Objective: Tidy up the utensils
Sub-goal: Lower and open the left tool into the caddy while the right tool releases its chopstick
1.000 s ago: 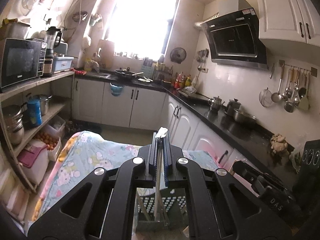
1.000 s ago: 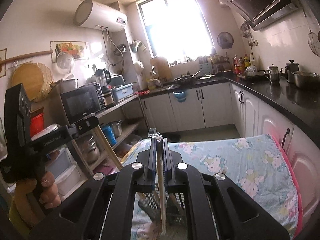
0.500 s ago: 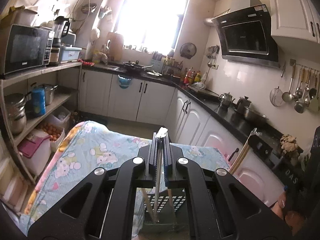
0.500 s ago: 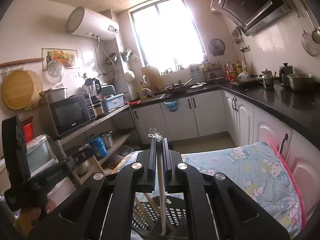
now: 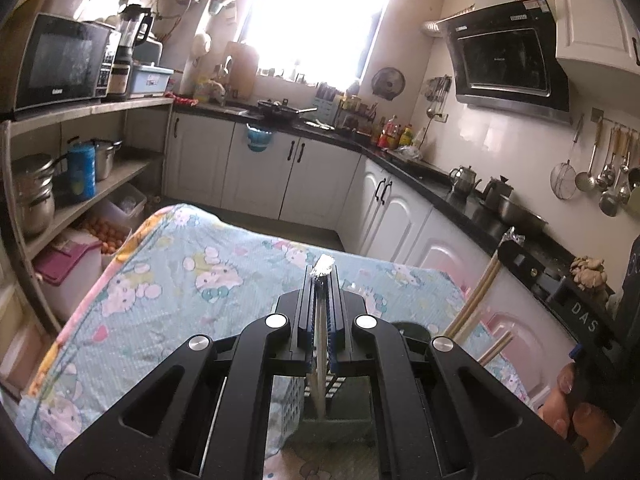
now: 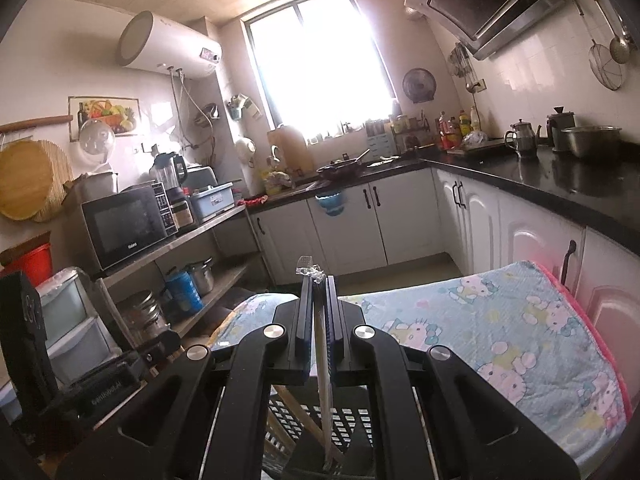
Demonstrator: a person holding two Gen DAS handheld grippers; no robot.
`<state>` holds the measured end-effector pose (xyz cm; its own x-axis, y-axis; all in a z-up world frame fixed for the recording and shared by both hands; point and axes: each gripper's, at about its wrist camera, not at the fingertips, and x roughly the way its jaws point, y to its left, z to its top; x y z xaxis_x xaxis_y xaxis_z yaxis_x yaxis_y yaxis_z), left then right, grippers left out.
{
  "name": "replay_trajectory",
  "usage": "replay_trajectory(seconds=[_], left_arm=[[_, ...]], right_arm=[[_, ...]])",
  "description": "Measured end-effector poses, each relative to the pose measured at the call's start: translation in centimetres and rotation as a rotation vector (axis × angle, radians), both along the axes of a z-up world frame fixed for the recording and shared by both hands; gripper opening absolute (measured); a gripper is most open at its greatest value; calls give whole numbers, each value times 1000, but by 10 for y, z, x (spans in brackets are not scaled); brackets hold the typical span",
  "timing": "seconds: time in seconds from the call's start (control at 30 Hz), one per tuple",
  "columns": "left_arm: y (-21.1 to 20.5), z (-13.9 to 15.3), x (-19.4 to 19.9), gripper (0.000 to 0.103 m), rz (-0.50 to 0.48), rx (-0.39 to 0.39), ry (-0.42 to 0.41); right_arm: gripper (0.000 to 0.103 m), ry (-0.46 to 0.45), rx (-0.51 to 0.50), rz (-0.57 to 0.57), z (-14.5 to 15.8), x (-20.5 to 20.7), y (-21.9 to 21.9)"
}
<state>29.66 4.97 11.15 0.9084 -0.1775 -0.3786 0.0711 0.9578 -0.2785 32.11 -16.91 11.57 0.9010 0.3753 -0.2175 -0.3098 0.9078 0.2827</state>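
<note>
Daylight from the window (image 5: 316,20) blew out to white glare and hazed the surrounding walls. Foreground gripper bodies stayed dark, nearly silhouetted. Fisheye distortion bent the cabinets (image 6: 472,216) and shelves, with black vignetting at the corners.

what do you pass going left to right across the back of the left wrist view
microwave → blender → blue box → window → small fan → range hood → hanging ladles

table (image 5: 168,320) | cartoon-print cloth cover | slotted basket (image 6: 352,420) on it
</note>
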Motion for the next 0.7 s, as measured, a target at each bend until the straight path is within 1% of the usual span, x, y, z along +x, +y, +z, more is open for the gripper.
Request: replay_trajectory(seconds=[0.23,0.37,0.53,0.7], left_arm=[[1,-13,-4,1,7,8,21],[2,-19,-6,1,10,19,33],[3,-28,-5,1,15,15,55],[9,-32,-4,1,13,-15,60]], right_arm=[[6,25,30,19,-19,6,7],[6,35,44,11,-31,7,10],[6,59,31,1,-44,7,10],[7,80,8,-12,-52,4,6]])
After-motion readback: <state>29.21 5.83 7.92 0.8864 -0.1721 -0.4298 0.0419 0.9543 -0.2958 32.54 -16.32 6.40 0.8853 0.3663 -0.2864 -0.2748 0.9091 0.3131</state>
